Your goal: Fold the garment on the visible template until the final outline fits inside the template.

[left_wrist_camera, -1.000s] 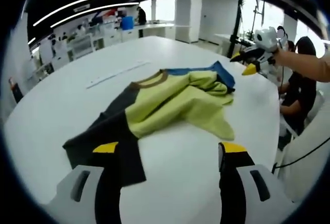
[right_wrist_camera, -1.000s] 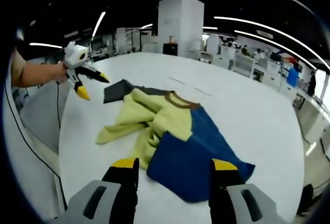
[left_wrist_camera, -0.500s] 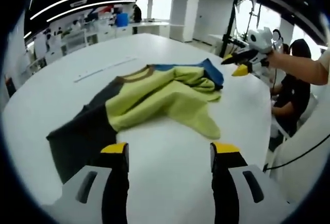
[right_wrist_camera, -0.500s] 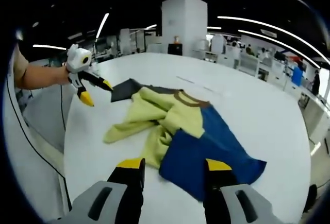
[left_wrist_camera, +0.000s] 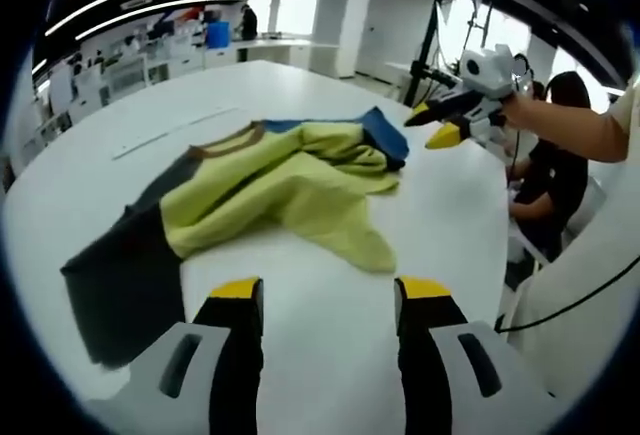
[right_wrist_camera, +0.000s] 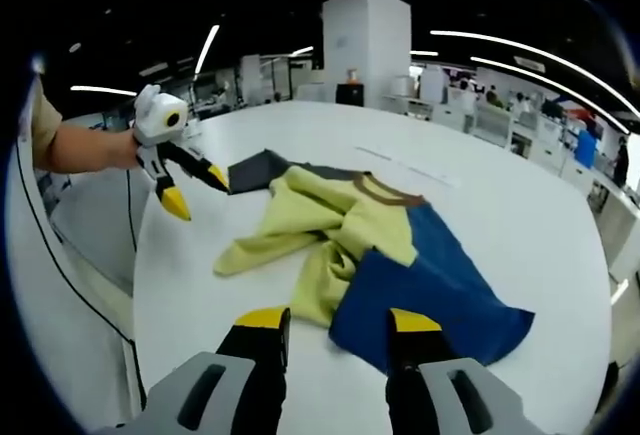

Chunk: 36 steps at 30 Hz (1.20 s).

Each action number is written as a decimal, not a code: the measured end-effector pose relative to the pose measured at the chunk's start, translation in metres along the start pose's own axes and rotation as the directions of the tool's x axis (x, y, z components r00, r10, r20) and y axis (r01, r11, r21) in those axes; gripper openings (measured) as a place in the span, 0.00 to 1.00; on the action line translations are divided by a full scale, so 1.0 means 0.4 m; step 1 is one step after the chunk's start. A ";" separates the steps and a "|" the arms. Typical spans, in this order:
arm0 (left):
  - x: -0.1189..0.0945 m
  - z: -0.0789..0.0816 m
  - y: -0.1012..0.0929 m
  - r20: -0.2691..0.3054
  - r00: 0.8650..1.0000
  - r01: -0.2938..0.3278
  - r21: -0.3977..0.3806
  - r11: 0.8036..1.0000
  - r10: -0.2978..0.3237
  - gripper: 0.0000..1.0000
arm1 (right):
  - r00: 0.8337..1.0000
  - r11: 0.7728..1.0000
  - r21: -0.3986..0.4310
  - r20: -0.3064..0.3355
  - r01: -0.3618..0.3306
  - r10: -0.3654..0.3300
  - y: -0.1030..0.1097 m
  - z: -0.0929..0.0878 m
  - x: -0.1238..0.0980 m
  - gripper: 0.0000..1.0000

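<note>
On white round table (left_wrist_camera: 120,170), crumpled yellow-green, blue and grey garment (left_wrist_camera: 270,180); left gripper (left_wrist_camera: 325,295), right gripper (right_wrist_camera: 325,320) open, empty; risks grabbing bunched layers, misfolding.

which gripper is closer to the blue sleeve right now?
Right. The right gripper is just short of the blue sleeve, jaws open above the table. The left gripper hovers at the garment's opposite end, by the dark sleeve.

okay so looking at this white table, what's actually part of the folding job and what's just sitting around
Part of the job:
garment, crumpled, with yellow-green, blue and dark panels
left gripper, open, holding nothing
right gripper, open, holding nothing
white table under the garment

Just around:
seated person beyond the table's edge
white pillar and desks in the background
</note>
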<state>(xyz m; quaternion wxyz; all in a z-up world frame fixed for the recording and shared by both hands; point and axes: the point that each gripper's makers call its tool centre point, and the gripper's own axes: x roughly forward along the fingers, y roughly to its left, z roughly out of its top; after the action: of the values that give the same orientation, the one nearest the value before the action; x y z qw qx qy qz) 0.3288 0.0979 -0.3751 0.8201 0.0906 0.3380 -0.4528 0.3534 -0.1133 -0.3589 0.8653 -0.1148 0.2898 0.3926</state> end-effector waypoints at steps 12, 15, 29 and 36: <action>0.047 -0.009 -0.049 -0.026 0.998 0.059 0.009 0.998 -0.059 0.41 | 0.999 1.000 0.000 -0.017 -0.028 0.028 0.023 -0.020 0.022 0.31; 0.058 -0.013 -0.059 -0.034 0.997 0.070 0.014 0.997 -0.070 0.40 | 0.999 0.999 0.004 -0.022 -0.039 0.039 0.033 -0.027 0.030 0.30; 0.106 -0.025 -0.094 -0.050 0.994 0.096 0.000 0.995 -0.096 0.36 | 0.997 0.998 -0.011 -0.047 -0.068 0.067 0.062 -0.039 0.062 0.28; 0.125 -0.020 -0.112 -0.025 0.993 0.113 -0.062 0.992 -0.115 0.33 | 0.995 0.997 -0.019 -0.059 -0.080 0.079 0.074 -0.049 0.076 0.27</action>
<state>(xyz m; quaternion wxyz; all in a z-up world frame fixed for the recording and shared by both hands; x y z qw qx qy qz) 0.3070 0.0419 -0.4058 0.7904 0.0528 0.3678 -0.4870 0.3392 -0.0834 -0.3917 0.8390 -0.1238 0.3148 0.4263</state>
